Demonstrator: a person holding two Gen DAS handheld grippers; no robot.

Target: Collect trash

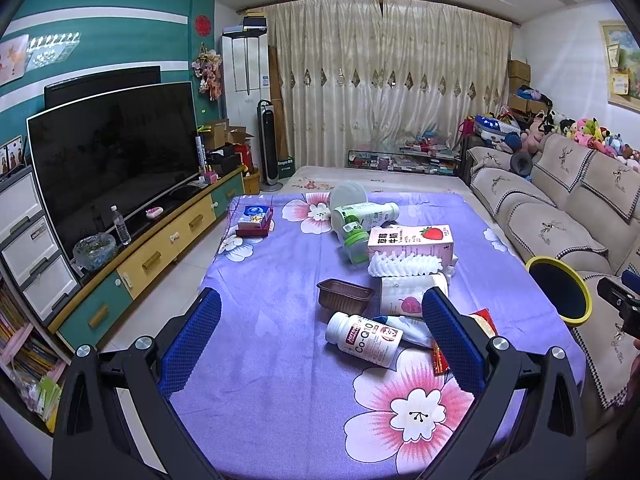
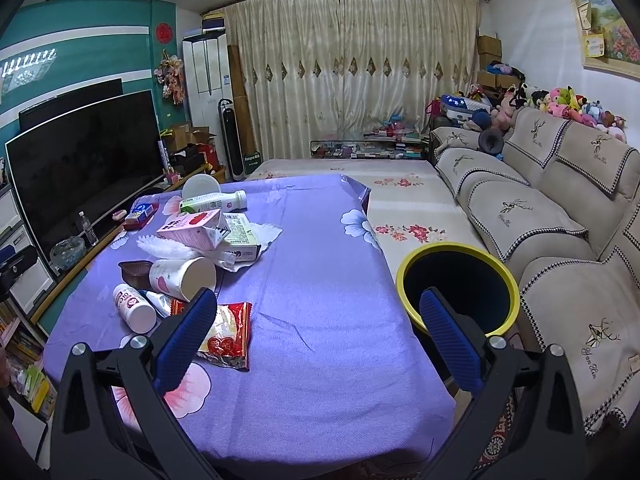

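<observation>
— Your tools?

— My left tool (image 1: 320,320) is spread wide, gripping nothing, above the counter (image 1: 280,380). My right tool (image 2: 318,320) gapes empty too.

— Room to move?

— The counter's left edge drops to bare floor by the TV stand (image 1: 160,248). The near and right cloth lies bare up to the right edge.

— The trash?

— Clustered centre-left: one white Co-Q10 bottle (image 1: 362,338) on its side, one brown tray (image 1: 345,295), one pink strawberry carton (image 1: 410,242), one red wrapper (image 2: 228,336). One yellow-rimmed bin (image 2: 458,286) stands beside the right edge.
</observation>
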